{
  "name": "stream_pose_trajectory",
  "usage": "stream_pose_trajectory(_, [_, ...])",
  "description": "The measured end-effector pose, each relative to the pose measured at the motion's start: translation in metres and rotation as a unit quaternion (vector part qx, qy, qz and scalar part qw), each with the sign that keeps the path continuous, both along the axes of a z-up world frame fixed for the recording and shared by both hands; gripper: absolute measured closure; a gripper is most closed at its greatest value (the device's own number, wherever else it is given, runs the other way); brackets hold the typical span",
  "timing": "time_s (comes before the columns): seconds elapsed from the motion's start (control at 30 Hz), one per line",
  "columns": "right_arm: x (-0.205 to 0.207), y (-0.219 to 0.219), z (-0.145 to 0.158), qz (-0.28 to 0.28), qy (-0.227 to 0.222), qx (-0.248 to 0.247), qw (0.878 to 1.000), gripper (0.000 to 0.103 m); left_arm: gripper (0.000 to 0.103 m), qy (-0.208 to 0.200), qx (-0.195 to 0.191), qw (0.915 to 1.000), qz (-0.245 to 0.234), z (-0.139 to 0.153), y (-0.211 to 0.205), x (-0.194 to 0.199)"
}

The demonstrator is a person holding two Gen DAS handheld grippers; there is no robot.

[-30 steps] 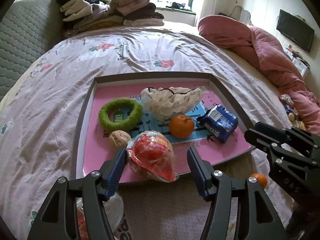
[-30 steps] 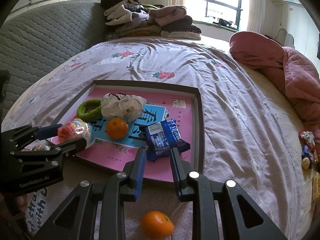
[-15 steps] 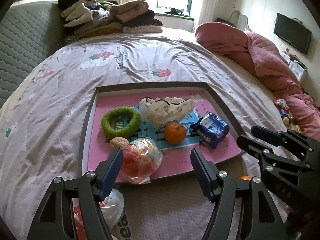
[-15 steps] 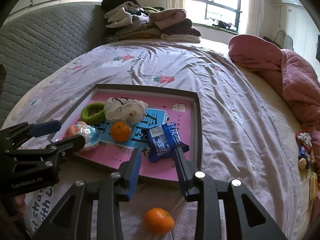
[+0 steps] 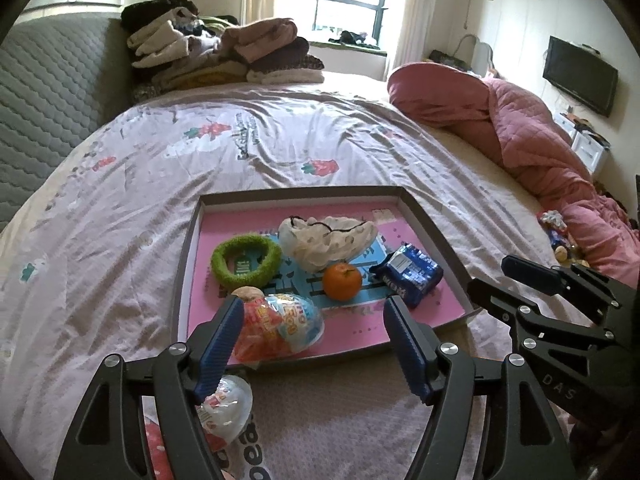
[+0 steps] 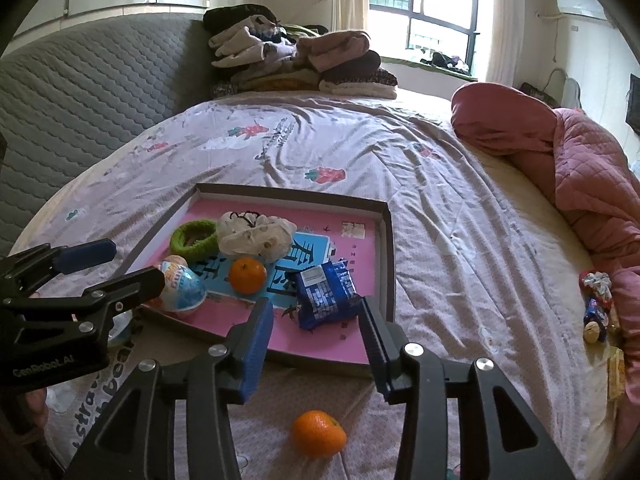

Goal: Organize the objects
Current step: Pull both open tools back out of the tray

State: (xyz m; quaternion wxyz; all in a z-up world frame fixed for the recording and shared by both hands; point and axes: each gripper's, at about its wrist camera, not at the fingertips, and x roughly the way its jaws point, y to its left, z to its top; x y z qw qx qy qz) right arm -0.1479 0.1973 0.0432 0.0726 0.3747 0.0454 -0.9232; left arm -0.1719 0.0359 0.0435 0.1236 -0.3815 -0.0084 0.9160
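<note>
A grey-rimmed tray [image 5: 188,264] with a pink floor lies on the bed. It holds a green fuzzy ring [image 5: 246,262], a white cloth pouch [image 5: 328,240], an orange [image 5: 342,281], a blue snack pack [image 5: 408,274], a walnut [image 5: 248,293] and a red-and-blue wrapped egg [image 5: 280,328]. My left gripper [image 5: 314,312] hovers over the tray's near edge, jaws opening. The egg shows between them, untouched. My right gripper [image 6: 315,308] is also opening. The blue snack pack [image 6: 324,292] lies just beyond its tips, free of the pads. A second orange [image 6: 318,433] rests on the bed below it.
Another wrapped egg [image 5: 226,404] lies on the bed under my left gripper. Folded clothes [image 5: 224,56] are piled by the grey headboard [image 6: 80,100]. A pink quilt [image 5: 540,140] runs along the right side, with small snack packets [image 6: 598,300] beside it.
Both grippers have drawn back and risen from the tray while their jaws widened. The wrapped egg and the blue pack stay lying in the tray.
</note>
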Motion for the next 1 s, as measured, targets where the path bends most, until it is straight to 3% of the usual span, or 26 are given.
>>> stream_pose_trajectory(0.47, [0.014,0.0,0.022,-0.004,0.031,-0.009,0.999,0.058,0.028,0.041,-0.007,0.9991,0.01,0.026,-0.005,0.021])
stream_pose_trajectory(0.8, [0.027,0.003,0.037,-0.012,0.066,-0.013,0.998,0.052,0.027,0.043,0.007,0.9986,0.029,0.034,-0.02,0.03])
stream_pose_trajectory(1.0, [0.032,0.008,0.043,-0.015,0.08,-0.026,0.996,0.045,0.025,0.058,-0.011,0.9974,0.04,0.035,-0.021,0.041])
